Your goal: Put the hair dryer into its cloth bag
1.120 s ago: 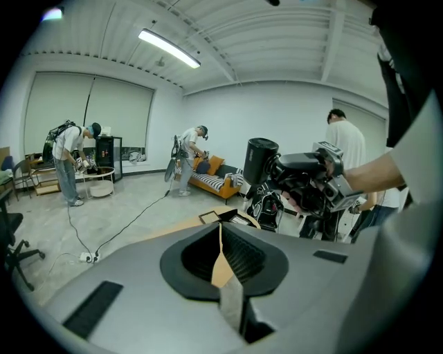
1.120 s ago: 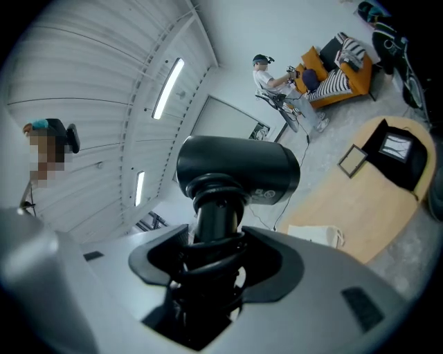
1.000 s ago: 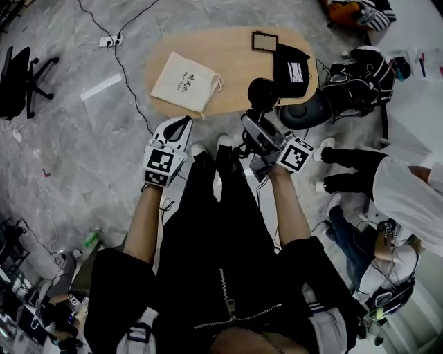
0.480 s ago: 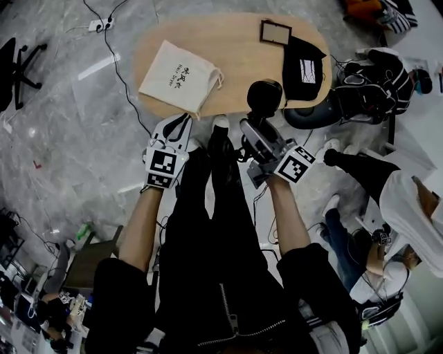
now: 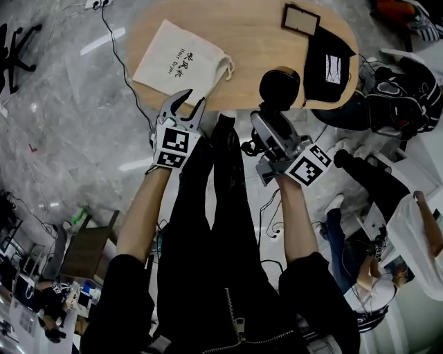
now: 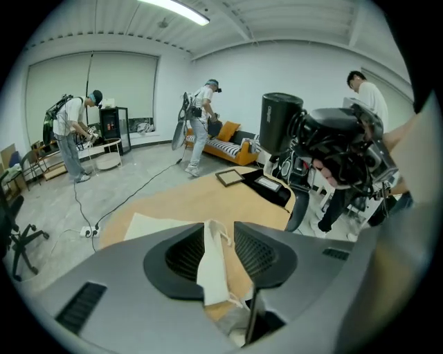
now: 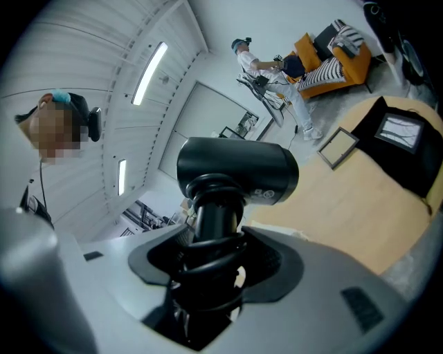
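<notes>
A cream cloth bag (image 5: pixel 181 61) with a drawstring lies flat on the oval wooden table (image 5: pixel 256 41). My left gripper (image 5: pixel 187 105) hovers at the table's near edge, just short of the bag's near corner. Its jaws have just been opening. In the left gripper view the bag (image 6: pixel 158 224) shows through the gap of the left gripper (image 6: pixel 220 231), untouched by the pads. My right gripper (image 5: pixel 268 119) is shut on the handle of the black hair dryer (image 5: pixel 279 86), head up. The right gripper view shows the right gripper (image 7: pixel 216 252) clamped on the cord-wrapped handle of the hair dryer (image 7: pixel 239 169).
A black pouch (image 5: pixel 325 66) and a small picture frame (image 5: pixel 301 19) lie on the table's right end. A black backpack (image 5: pixel 408 104) and seated people are on the floor at the right. A cable (image 5: pixel 114 41) runs across the floor left of the table.
Both grippers have moved forward and down toward the table. The left jaws, shut before, now stand apart at the bag's near corner. The right gripper still holds the hair dryer.
</notes>
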`<state>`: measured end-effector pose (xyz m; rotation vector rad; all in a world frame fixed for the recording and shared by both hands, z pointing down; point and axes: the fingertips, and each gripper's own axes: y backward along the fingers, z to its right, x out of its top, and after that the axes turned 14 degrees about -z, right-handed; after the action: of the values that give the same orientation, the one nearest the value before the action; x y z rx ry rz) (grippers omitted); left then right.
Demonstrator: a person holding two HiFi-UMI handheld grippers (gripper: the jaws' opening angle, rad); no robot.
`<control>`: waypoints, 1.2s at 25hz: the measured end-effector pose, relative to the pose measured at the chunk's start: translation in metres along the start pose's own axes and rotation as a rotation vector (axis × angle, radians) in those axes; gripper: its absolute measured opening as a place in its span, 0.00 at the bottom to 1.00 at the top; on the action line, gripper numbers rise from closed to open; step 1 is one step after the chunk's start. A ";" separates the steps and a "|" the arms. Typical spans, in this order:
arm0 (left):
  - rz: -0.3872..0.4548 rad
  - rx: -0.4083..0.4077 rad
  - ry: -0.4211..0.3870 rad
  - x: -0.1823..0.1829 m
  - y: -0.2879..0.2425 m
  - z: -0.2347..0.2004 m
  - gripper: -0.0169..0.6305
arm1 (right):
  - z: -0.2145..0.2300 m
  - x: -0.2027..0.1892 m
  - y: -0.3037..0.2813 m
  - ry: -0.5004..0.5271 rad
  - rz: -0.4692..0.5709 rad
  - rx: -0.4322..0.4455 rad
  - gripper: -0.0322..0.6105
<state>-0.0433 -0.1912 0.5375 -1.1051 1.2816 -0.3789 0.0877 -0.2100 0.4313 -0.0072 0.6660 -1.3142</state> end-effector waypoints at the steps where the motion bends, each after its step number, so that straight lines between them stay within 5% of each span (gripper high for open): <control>1: -0.020 0.000 0.002 -0.006 -0.011 -0.002 0.23 | 0.005 0.000 -0.004 -0.001 -0.003 -0.001 0.43; 14: -0.226 -0.027 -0.018 -0.085 -0.138 0.007 0.28 | 0.069 -0.044 -0.025 -0.014 -0.064 -0.041 0.43; 20: -0.287 0.044 -0.135 -0.115 -0.166 0.002 0.25 | 0.092 -0.066 -0.034 0.009 -0.112 -0.053 0.43; 24: -0.235 0.084 -0.146 -0.113 -0.163 -0.002 0.16 | 0.102 -0.082 -0.037 0.018 -0.144 -0.052 0.43; 30: -0.097 0.121 -0.022 -0.097 -0.136 -0.013 0.09 | 0.116 -0.105 -0.053 0.052 -0.240 -0.070 0.43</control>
<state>-0.0395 -0.1869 0.7047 -1.0679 1.1731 -0.5092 0.0832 -0.1732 0.5922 -0.1132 0.7725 -1.5249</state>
